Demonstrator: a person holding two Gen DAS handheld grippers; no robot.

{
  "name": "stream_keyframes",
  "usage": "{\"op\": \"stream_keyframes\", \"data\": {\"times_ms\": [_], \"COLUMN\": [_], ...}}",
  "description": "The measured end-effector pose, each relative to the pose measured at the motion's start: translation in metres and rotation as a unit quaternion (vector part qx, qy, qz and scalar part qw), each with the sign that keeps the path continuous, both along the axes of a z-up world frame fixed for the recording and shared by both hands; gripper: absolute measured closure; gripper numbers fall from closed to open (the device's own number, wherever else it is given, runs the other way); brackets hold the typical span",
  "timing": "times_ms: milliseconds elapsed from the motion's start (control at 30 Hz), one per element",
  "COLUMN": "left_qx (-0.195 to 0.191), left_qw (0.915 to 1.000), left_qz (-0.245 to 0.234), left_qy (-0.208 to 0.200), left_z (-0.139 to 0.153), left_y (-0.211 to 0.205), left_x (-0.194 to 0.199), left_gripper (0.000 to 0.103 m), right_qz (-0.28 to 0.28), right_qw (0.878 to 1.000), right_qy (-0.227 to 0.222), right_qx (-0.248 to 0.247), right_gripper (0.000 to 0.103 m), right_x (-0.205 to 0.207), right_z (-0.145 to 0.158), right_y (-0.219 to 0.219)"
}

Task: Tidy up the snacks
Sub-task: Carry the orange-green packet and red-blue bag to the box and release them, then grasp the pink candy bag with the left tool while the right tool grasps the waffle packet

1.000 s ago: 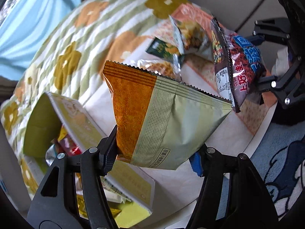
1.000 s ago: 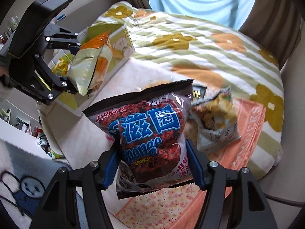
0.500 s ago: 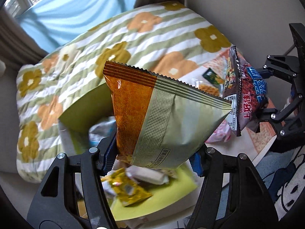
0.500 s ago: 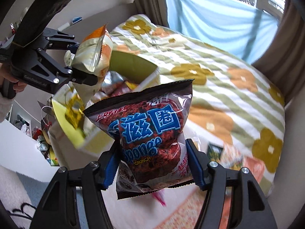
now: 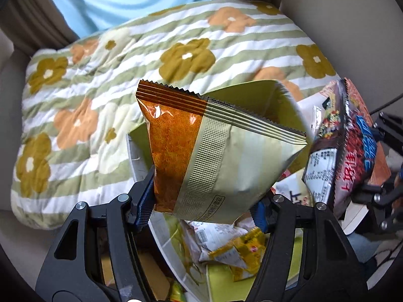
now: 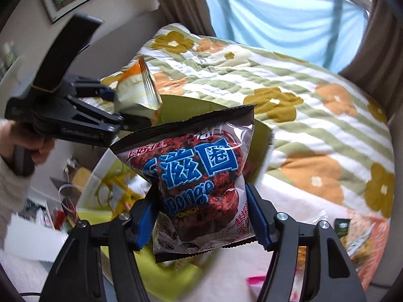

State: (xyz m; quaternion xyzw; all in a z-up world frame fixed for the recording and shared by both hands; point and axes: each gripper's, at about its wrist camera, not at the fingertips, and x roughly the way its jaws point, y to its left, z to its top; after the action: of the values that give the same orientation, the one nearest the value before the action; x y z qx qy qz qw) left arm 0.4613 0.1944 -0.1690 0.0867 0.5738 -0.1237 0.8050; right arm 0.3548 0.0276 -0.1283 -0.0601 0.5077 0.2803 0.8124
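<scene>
My left gripper (image 5: 202,210) is shut on an orange and pale green snack bag (image 5: 216,156) and holds it above an open yellow-green box (image 5: 252,271) with several snack packets inside. My right gripper (image 6: 202,215) is shut on a dark red Sponge Crunch bag (image 6: 199,176), held over the same box (image 6: 176,103). The Sponge Crunch bag also shows in the left wrist view (image 5: 347,151), close to the right of the green bag. The left gripper (image 6: 110,105) with its bag (image 6: 136,93) shows at left in the right wrist view.
A quilt with green stripes and flowers (image 5: 100,88) covers the bed behind the box. More snack packets (image 6: 362,241) lie on an orange cloth at lower right. A blue curtain (image 6: 277,15) hangs at the back. Clutter sits on the floor at left.
Both grippers have carried their bags from the snack pile over to the box. The box's open top now lies under both bags, and they sit closer together.
</scene>
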Motion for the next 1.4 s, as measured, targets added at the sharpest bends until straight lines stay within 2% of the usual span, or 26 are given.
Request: {"op": "stream_keyframes", "data": {"times_ms": [100,300,433,567,800,967,1167,1200,1233,1300,1400], "left_qx": [0.012,0.019,-0.015,-0.043,-0.062,-0.06,-0.061,-0.06,-0.059,-0.056,-0.058], "left_qw": [0.9996,0.9993,0.9975,0.9957,0.9907,0.9862,0.9815,0.9808,0.9804,0.9798,0.979], "left_qz": [0.02,0.03,0.068,0.079,0.113,0.132,0.158,0.161,0.164,0.167,0.171], "left_qy": [0.018,0.012,-0.002,-0.021,-0.045,-0.079,-0.09,-0.091,-0.092,-0.095,-0.095], "left_z": [-0.019,-0.028,-0.024,-0.016,-0.005,0.006,0.008,0.008,0.008,0.008,0.008], "left_y": [0.009,0.009,0.014,0.015,0.022,0.029,0.038,0.04,0.041,0.042,0.042], "left_x": [0.009,0.012,0.01,0.004,-0.019,-0.048,-0.071,-0.075,-0.078,-0.086,-0.096], "left_gripper": [0.043,0.04,0.02,0.009,0.009,0.009,0.009,0.009,0.009,0.009,0.009], "right_qz": [-0.011,-0.032,-0.043,-0.058,-0.076,-0.072,-0.066,-0.062,-0.057,-0.047,-0.042], "right_qw": [1.0,0.999,0.999,0.998,0.997,0.997,0.998,0.998,0.998,0.999,0.999], "right_qy": [-0.001,0.003,0.002,-0.004,0.0,0.011,0.023,0.025,0.022,0.001,-0.021], "right_qx": [-0.009,-0.012,-0.001,-0.005,0.004,0.008,0.008,0.002,-0.008,-0.02,-0.009], "right_gripper": [0.042,0.042,0.042,0.042,0.042,0.042,0.04,0.036,0.025,0.013,0.006], "right_x": [0.003,0.005,0.005,0.0,0.005,0.016,0.024,0.025,0.023,0.017,0.004], "right_z": [-0.002,-0.005,0.0,0.006,0.011,0.003,-0.011,-0.014,-0.017,-0.015,-0.01], "right_y": [0.012,0.01,0.002,-0.004,-0.009,-0.001,0.015,0.018,0.022,0.024,0.022]}}
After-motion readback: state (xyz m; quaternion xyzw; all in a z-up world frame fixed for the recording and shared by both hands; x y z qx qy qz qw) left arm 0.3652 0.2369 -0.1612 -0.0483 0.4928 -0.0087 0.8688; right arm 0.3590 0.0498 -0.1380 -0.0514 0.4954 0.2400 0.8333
